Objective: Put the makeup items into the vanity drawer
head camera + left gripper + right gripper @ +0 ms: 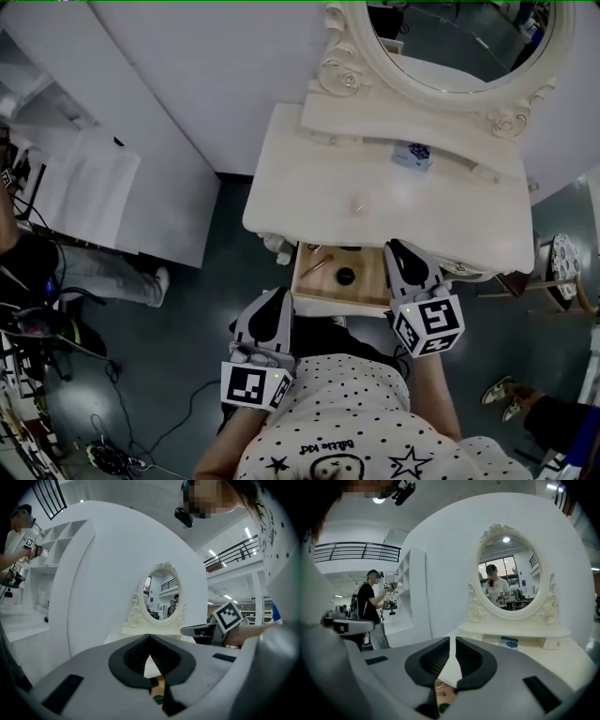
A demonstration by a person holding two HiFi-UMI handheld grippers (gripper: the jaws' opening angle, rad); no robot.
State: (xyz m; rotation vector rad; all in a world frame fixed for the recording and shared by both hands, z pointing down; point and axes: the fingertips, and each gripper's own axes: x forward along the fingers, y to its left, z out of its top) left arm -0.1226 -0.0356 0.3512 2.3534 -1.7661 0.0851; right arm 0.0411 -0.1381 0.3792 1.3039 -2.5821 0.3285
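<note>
An open drawer (367, 279) is seen at the centre of the head view, pulled out from under the top of a cream vanity table (441, 211). An oval mirror (469, 37) is set at the upper right of the frame. On the drawer's wooden floor a slender stick-like item (314, 266) is laid at a slant near the left wall. A small round dark item (346, 276) is placed just to its right, apart from it. A further dark shape at the drawer's back edge cannot be identified.

Two items are left on the tabletop. A blue-and-white item (411, 155) is found on the raised shelf below the mirror, and a small pale item (357, 204) is seen nearer the middle of the top.

The left gripper (277, 298) is held at the lower left of the drawer, outside its front corner. Its jaws are shown pressed together at the tips in the left gripper view, with nothing between them. The right gripper (398, 251) is held at the drawer's right end, its tips over the right wall. In the right gripper view its jaws are seen nearly together, only a thin slit being left, and nothing is gripped.

A dotted shirt (375, 422) fills the bottom of the frame.
</note>
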